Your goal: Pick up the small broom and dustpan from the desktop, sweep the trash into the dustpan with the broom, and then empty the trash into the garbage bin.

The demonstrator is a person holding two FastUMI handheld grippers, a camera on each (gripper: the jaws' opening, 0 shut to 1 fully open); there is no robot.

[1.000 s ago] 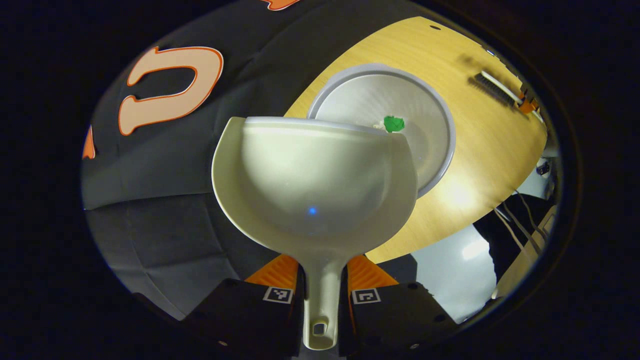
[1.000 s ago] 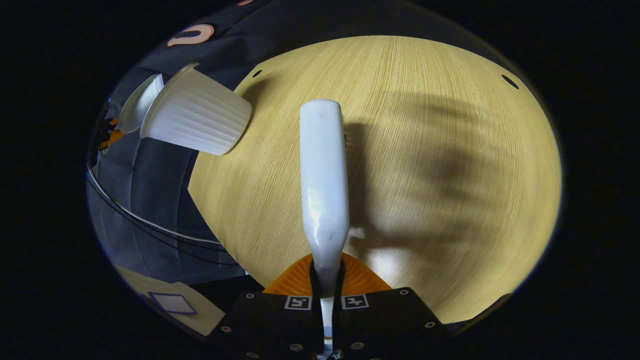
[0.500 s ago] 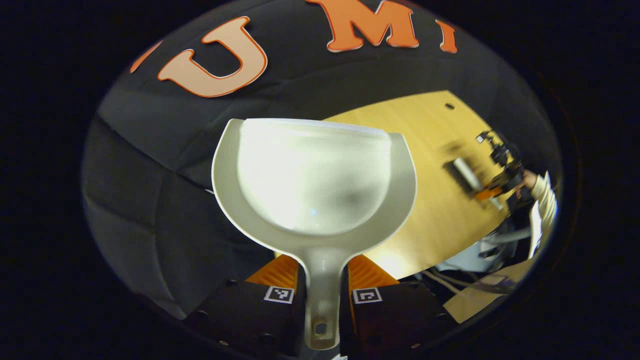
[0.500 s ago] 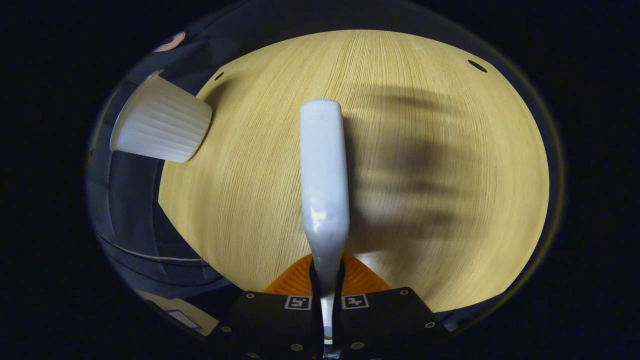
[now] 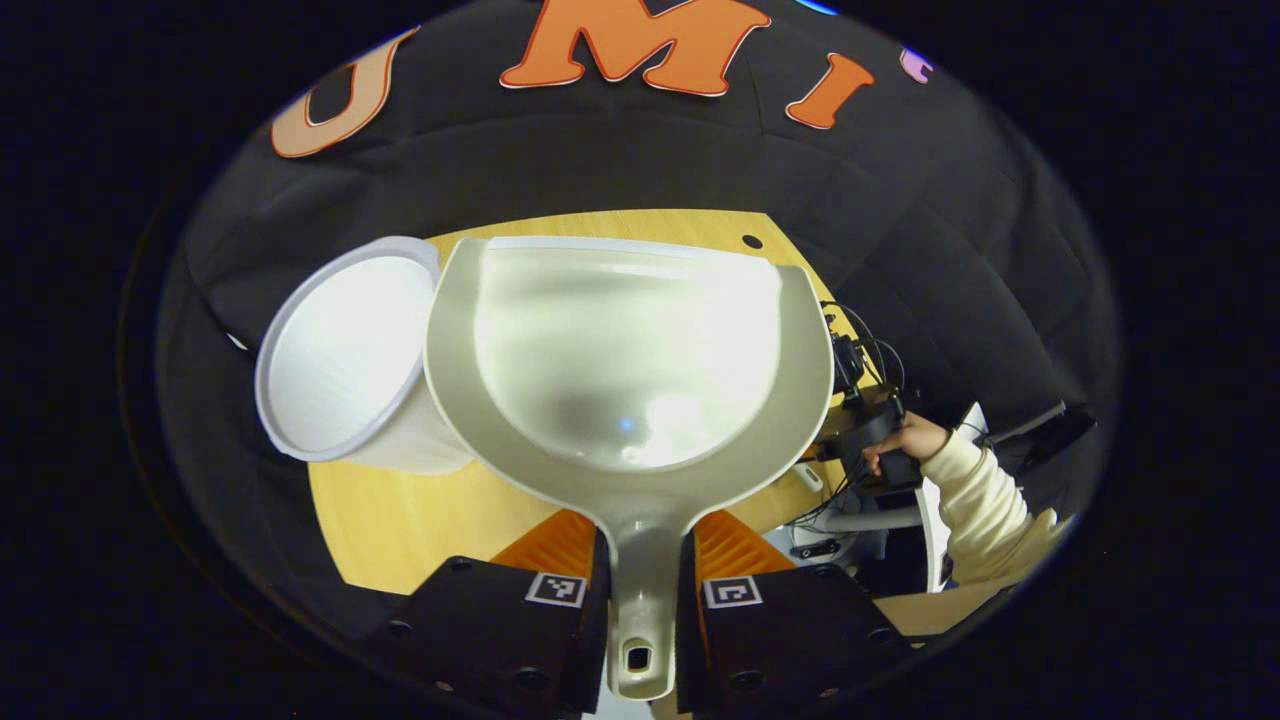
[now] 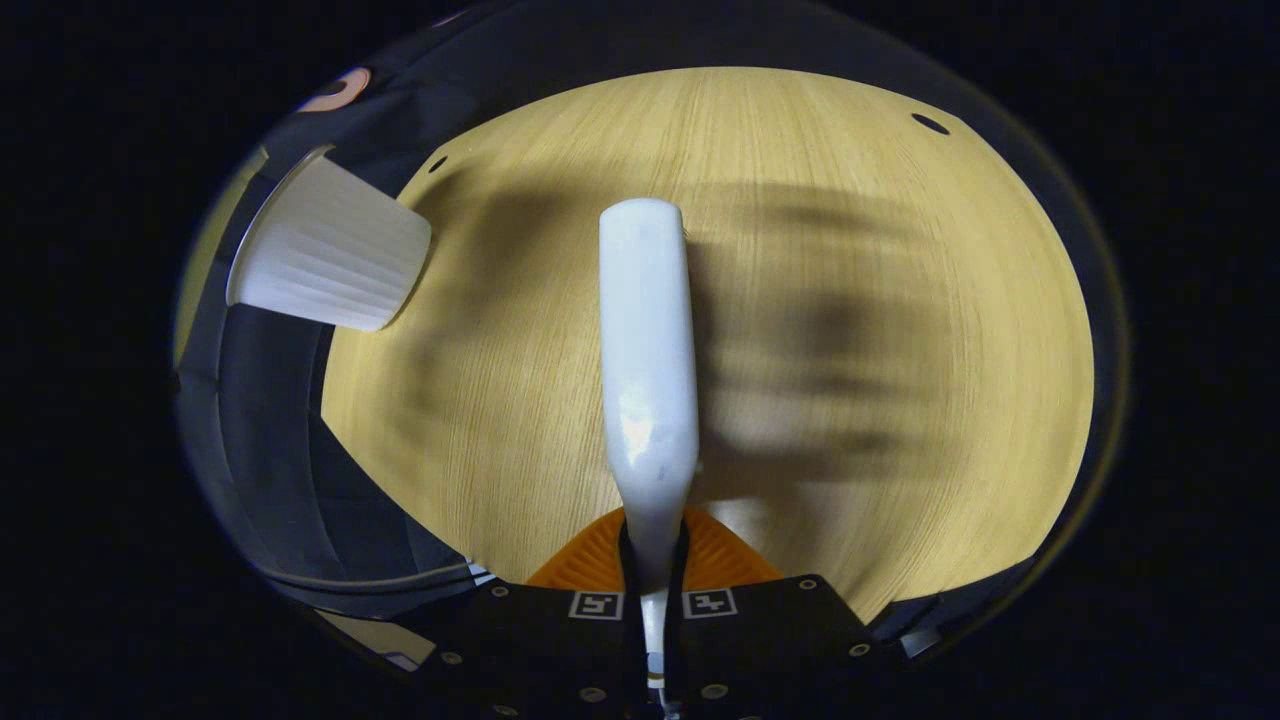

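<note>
Left tongs (image 5: 640, 590): we see both fingers pressed on the handle of the dustpan (image 5: 625, 360), its scoop (bare inside) raised beside the white garbage bin (image 5: 340, 370) on the worktop (image 5: 420, 520). Right tongs (image 6: 652, 590): closed on the broom (image 6: 648, 350), held over the worktop, bin at far left.

Empty pale dustpan (image 5: 628, 360) beside white bin (image 5: 340, 365); white broom (image 6: 647, 350) aloft.

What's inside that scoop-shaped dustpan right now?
The dustpan looks empty in the left gripper view: bare pan, only light glints. The white bin beside it shows a bare inner wall; its bottom is hidden behind the pan.
</note>
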